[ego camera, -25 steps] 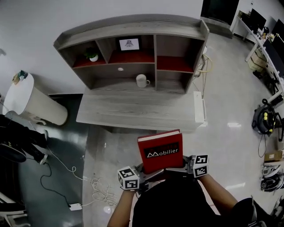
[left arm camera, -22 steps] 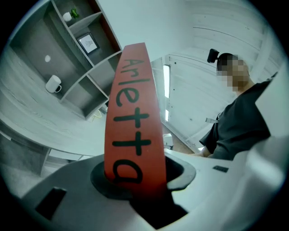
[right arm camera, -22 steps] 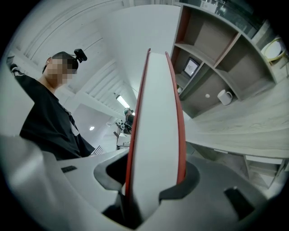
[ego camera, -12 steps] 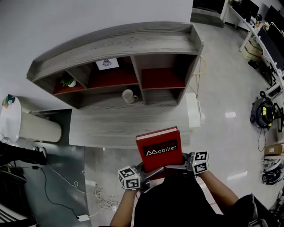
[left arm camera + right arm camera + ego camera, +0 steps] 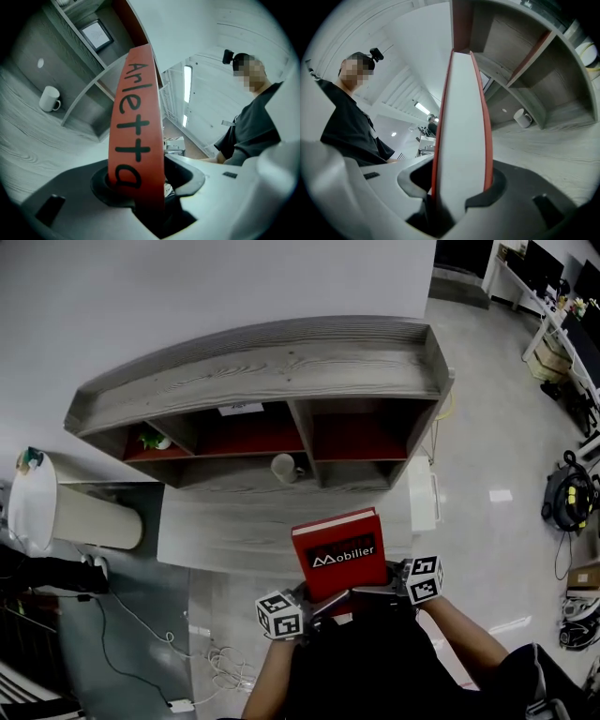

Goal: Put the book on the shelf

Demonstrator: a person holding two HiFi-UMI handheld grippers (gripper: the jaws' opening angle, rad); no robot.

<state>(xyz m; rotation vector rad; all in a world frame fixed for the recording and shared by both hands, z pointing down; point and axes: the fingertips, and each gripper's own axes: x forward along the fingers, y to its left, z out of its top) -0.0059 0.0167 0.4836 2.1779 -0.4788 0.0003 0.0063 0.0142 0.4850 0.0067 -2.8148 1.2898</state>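
Short of the shelf (image 5: 262, 362), left gripper (image 5: 312, 602), jaws just eased wider, and right gripper (image 5: 377, 592) both clamp opposite edges of the red book (image 5: 339, 554), so it rides upright, ready for shelving.

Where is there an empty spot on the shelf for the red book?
The red-floored cubby at the upper right looks bare, between the centre divider and the right wall. The wide desk top in front is bare too. The middle cubby holds a picture, the left one a plant, and a mug sits on the lower shelf.
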